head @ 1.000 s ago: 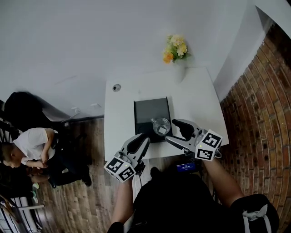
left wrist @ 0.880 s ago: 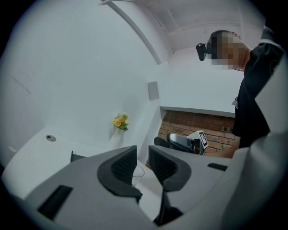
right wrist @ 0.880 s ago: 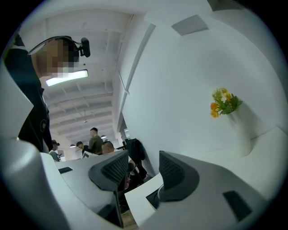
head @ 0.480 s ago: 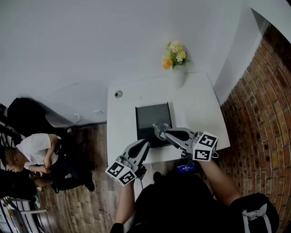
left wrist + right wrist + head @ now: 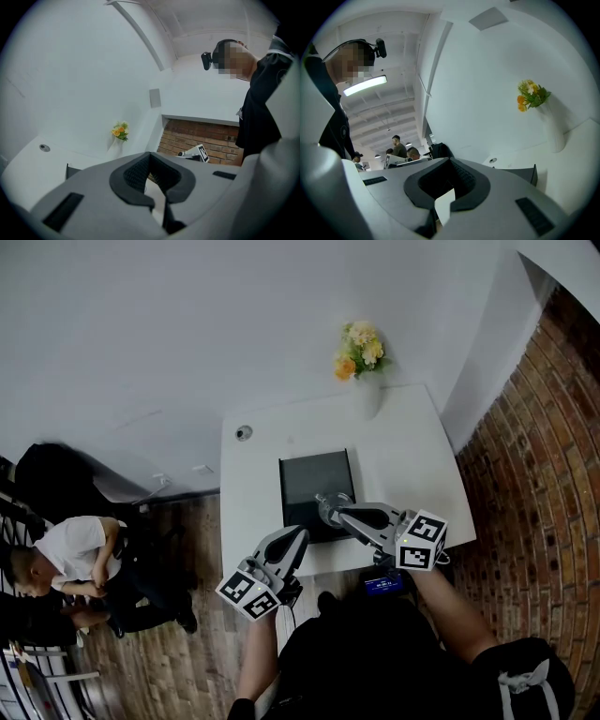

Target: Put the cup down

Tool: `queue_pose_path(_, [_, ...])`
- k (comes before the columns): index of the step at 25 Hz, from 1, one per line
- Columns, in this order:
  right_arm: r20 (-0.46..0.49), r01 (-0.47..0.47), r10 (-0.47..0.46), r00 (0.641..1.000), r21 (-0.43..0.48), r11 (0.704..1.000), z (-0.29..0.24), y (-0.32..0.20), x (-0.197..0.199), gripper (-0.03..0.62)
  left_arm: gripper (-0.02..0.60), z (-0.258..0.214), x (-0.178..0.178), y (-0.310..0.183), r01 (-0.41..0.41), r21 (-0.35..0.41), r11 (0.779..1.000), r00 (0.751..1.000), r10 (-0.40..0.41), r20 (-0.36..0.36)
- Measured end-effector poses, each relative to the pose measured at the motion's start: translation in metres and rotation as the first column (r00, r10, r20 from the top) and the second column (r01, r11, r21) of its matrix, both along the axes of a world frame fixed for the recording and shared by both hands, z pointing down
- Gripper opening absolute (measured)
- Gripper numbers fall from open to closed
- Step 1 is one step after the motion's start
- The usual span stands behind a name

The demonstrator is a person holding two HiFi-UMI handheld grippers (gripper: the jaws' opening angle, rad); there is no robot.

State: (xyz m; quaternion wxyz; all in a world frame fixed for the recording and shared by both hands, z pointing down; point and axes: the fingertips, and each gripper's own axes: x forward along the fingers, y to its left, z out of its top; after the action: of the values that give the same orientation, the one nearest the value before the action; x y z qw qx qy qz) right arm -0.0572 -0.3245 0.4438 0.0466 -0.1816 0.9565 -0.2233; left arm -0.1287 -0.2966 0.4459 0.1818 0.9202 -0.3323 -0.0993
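Head view: a glass cup [image 5: 323, 503] stands on the dark tray [image 5: 314, 474] on the white bench [image 5: 403, 456], by the right gripper [image 5: 336, 510] tips. Left gripper view: the left gripper [image 5: 151, 159] is closed and empty. Right gripper view: jaws together, nothing between them. The cup seems already down.

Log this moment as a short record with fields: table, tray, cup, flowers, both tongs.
Table: white, beside a brick wall
Tray: dark, flat, mid-table
Cup: clear glass, on the tray's near part
Flowers: yellow and orange, at the table's far edge
Left tongs: shut, empty, over the table's front edge
Right tongs: shut, nothing between them, tips right by the cup; contact unclear
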Motion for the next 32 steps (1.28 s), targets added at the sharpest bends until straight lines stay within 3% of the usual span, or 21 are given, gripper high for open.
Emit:
queue_pose_path(16, [-0.047,-0.030,0.029,0.998,-0.007,1.000,0.012,-0.002,0.005,0.012,0.008,-0.002,0.003,0.003,-0.013,-0.030,0.999,0.998,0.011,-0.064])
queue_pose_path(32, [-0.048,-0.041,0.041,0.998,-0.010,0.999,0.015,-0.002,0.006,0.012,0.008,0.002,-0.001,0.007,-0.006,-0.041,0.999,0.998,0.004,-0.063])
